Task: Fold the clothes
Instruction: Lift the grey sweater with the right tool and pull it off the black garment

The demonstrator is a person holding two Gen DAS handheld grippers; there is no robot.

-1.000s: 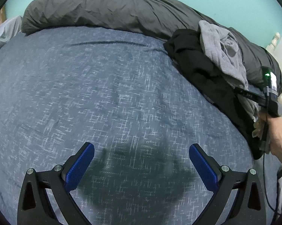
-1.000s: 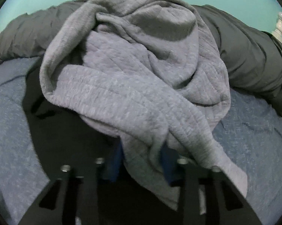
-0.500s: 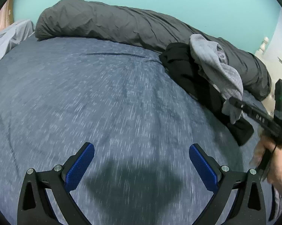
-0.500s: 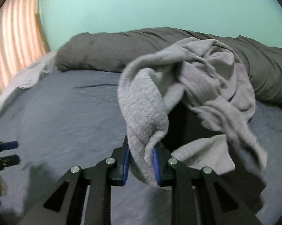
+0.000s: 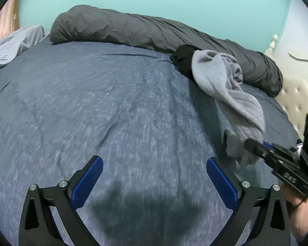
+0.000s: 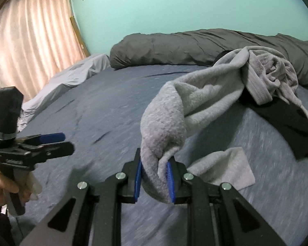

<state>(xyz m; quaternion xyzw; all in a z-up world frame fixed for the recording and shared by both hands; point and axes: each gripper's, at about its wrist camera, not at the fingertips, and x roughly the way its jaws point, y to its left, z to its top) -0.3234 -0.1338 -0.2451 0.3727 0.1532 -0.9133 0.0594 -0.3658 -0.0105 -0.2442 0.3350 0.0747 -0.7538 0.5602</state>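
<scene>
- The grey fleece garment (image 6: 205, 94) is strung out over the blue bedspread (image 6: 113, 106): one bunched end is pinched in my right gripper (image 6: 154, 176), while the far end sits on a black garment (image 6: 293, 129) near the rolled dark duvet (image 6: 195, 47).
- My right fingers have just been closing and now hold that thick wad of fleece narrowly.
- My left gripper (image 5: 154, 182) hangs wide over bare bedspread, holding nothing.
- Risk, as I judge it: the far end may snag the black garment and drag it along, or the bulky wad could slip out.
- The right view shows the pinch up close; the left view only shows fleece draped at the right gripper's tip.
- Only the left view shows the tufted headboard (image 5: 293, 94); only the right shows the pink curtain (image 6: 31, 41).
</scene>
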